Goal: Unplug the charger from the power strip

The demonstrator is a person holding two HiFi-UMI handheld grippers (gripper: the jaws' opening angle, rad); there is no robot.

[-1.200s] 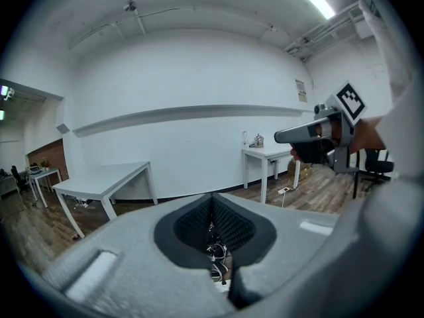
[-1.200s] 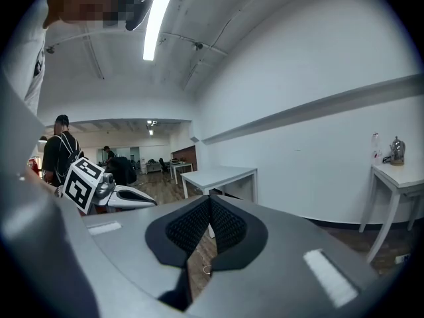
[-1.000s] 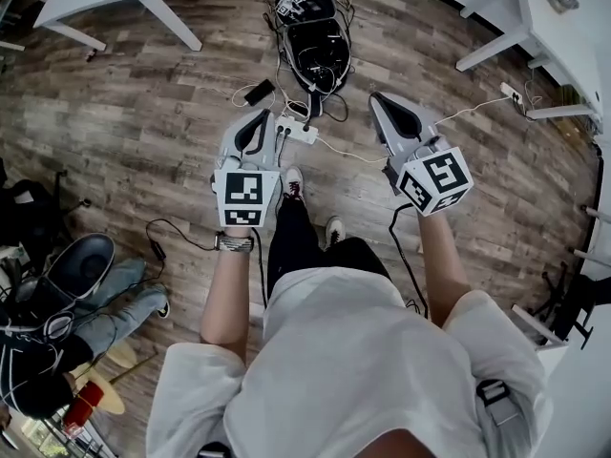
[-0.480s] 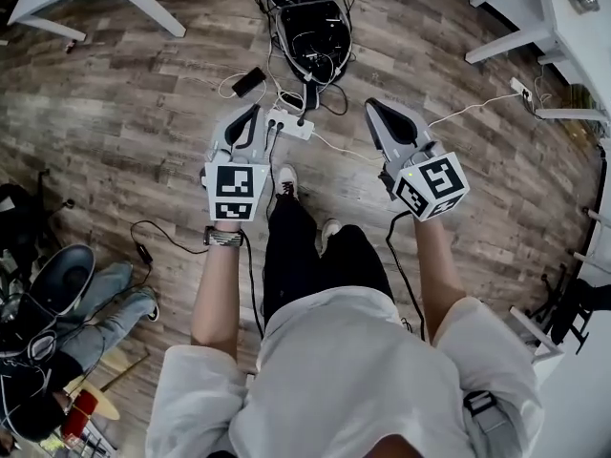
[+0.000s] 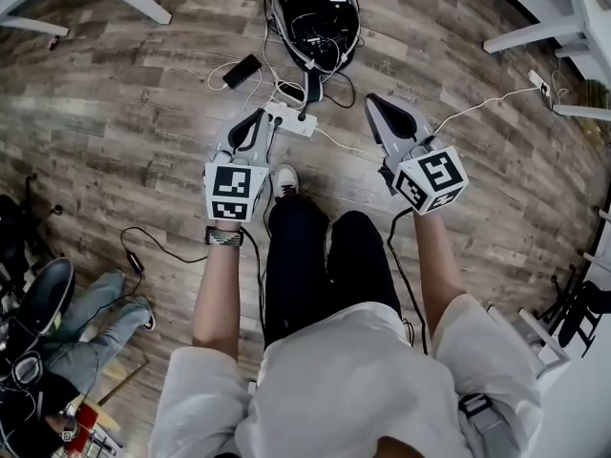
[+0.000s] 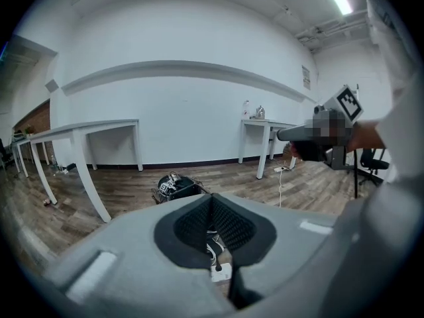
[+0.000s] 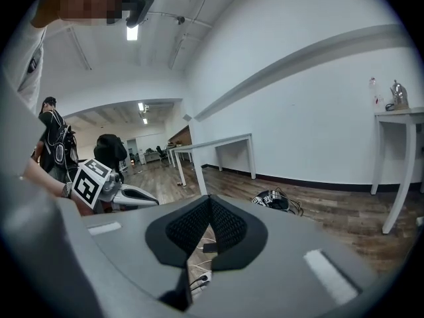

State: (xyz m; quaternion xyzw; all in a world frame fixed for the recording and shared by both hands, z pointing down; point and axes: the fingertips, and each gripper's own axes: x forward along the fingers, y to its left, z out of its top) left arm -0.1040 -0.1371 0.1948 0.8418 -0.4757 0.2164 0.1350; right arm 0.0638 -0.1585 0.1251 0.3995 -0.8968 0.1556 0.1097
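Jaws of the left gripper [image 6: 212, 199] and the right gripper [image 7: 211, 201] are closed, pad against pad, with nothing between them. No readable writing shows; only the black-and-white square markers on the cubes. From the head view, the white power strip [image 5: 291, 119] lies on the wooden floor between the two gripper tips, with black plugs in it; which one is the charger I cannot tell. A phone [image 5: 242, 71] and a black bag [image 5: 315, 12] lie beyond it. Only the gripper views show the white wall and the white tables [image 6: 86, 130].
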